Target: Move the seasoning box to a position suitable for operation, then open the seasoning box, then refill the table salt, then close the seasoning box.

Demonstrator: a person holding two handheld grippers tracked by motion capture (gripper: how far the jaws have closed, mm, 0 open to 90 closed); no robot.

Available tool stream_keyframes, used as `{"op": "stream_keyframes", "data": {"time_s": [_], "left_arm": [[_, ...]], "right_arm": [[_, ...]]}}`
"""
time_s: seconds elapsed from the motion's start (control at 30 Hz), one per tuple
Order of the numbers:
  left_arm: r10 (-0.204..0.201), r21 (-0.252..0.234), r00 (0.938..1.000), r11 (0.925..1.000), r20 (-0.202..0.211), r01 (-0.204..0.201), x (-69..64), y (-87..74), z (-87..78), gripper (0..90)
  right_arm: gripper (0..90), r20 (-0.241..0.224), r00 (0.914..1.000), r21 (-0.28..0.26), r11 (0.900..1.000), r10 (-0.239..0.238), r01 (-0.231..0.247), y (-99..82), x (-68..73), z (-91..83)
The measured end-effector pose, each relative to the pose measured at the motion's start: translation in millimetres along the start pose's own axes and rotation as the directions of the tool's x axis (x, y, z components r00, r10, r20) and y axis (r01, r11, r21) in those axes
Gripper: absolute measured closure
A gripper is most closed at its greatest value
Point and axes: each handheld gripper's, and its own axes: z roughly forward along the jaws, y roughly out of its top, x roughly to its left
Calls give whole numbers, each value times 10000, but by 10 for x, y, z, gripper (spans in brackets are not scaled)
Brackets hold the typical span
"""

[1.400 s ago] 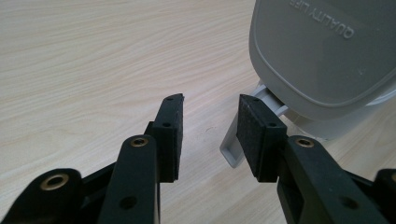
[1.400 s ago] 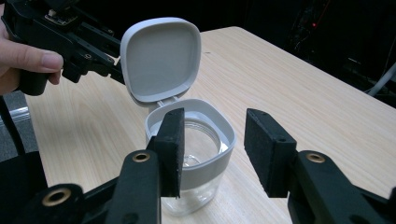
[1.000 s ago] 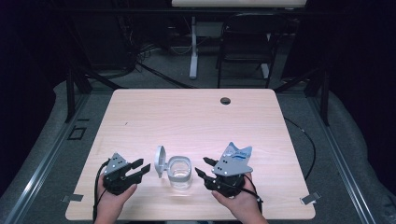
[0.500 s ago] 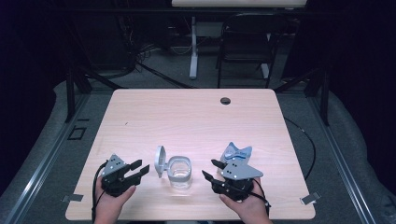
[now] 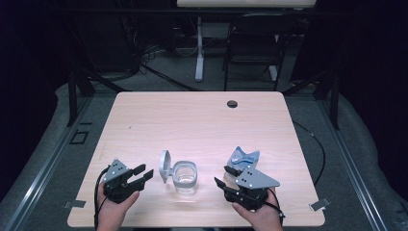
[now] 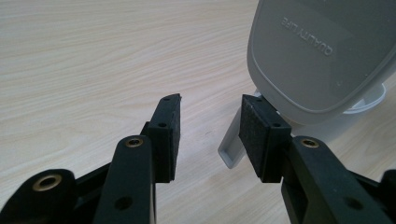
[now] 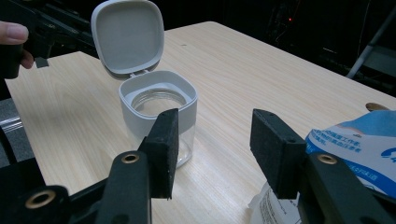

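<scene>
A clear glass jar [image 5: 185,177] with a grey collar stands near the table's front edge, its hinged grey lid [image 5: 164,166] flipped up on the left. My left gripper [image 5: 144,172] is open just left of the lid, with nothing between its jaws. In the left gripper view the lid [image 6: 317,51] and its latch tab [image 6: 229,148] sit just past the open left gripper [image 6: 211,105]. My right gripper [image 5: 223,176] stands open right of the jar; its jaws have just been opening with nothing between them. The right gripper view shows the jar [image 7: 159,100] ahead of the right gripper [image 7: 215,119].
A blue and white pouch [image 5: 244,158] lies on the wooden table [image 5: 192,125] just behind my right gripper, also seen as the pouch [image 7: 345,140] at the lower right. A dark cable hole [image 5: 232,103] sits near the far edge. A chair [image 5: 255,43] stands beyond the table.
My right gripper has drawn a little to the right and toward the front edge, away from the jar, uncovering more of the pouch. The left gripper and the jar have stayed put.
</scene>
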Motion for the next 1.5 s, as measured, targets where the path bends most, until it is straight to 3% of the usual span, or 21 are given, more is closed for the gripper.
{"op": "stream_keyframes", "data": {"time_s": [0.27,1.5], "left_arm": [[-96,-54,10000,9999,-15,96,1,-29,8,583],[-227,-2,9995,9997,-206,227,113,-42,18,563]], "right_arm": [[495,104,9999,34,10000,1,-1,-32,-2,-41],[482,982,9929,237,9973,671,-697,-361,-341,-288]]}}
